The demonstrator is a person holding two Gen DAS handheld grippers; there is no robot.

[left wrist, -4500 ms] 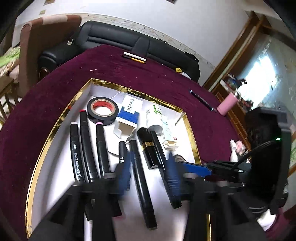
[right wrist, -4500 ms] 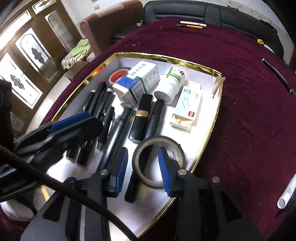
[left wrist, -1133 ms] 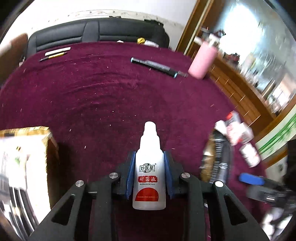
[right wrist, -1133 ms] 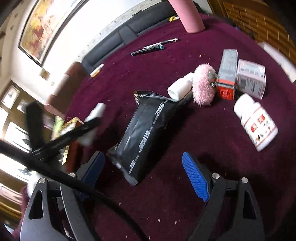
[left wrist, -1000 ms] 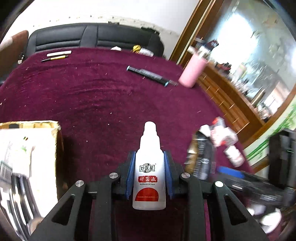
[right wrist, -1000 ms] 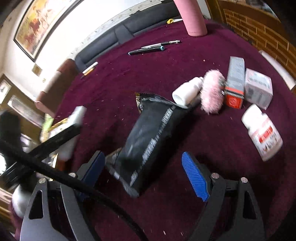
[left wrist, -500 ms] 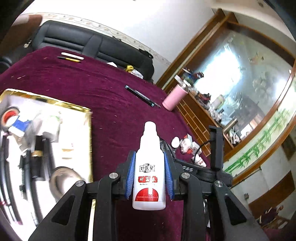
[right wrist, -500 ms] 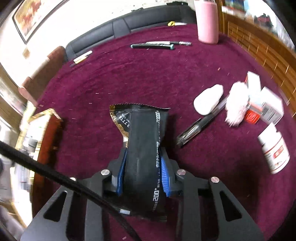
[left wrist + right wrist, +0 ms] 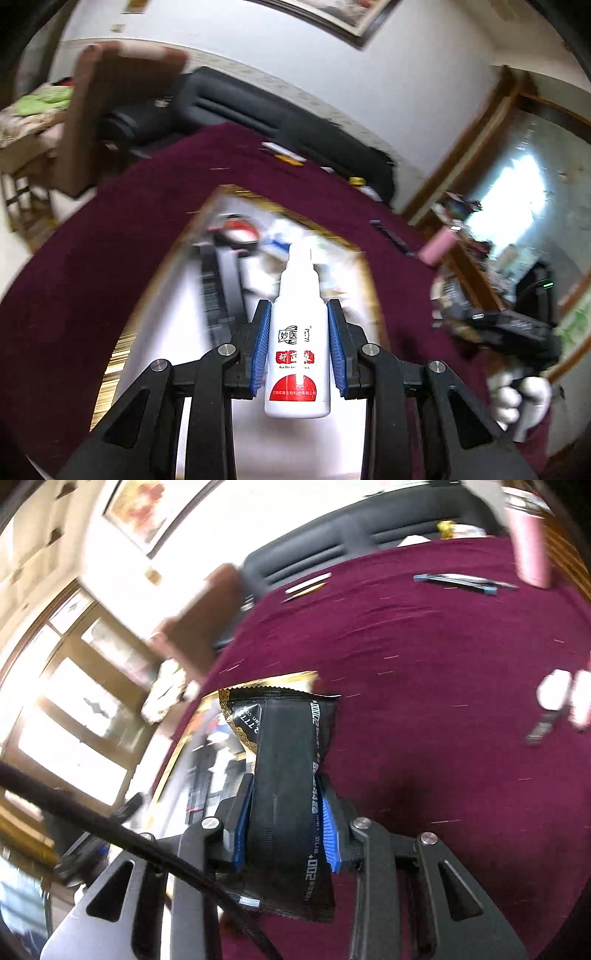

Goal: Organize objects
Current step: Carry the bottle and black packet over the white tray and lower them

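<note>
My left gripper [image 9: 297,347] is shut on a white bottle [image 9: 298,343] with a red label, held upright above the gold-rimmed white tray [image 9: 155,295]. The tray's contents, black markers and small boxes, are blurred. My right gripper [image 9: 284,827] is shut on a black snack packet [image 9: 286,775] with gold trim, its blue pads pressing both sides. The packet hangs over the maroon tablecloth [image 9: 424,686], with the tray's gold edge [image 9: 173,760] just beyond to the left. In the left wrist view the right gripper's black body [image 9: 509,332] and a white-gloved hand [image 9: 517,402] show at the right.
Pens [image 9: 461,579] and a pink cup [image 9: 528,550] lie on the far side of the table. A white bottle [image 9: 554,690] and other small items sit at the right. A black sofa [image 9: 258,110] and a brown chair [image 9: 110,110] stand behind the table.
The right gripper closed on the black packet, lifted it and carried it left toward the tray. The left gripper swung left with the white bottle, from over the cloth to over the tray.
</note>
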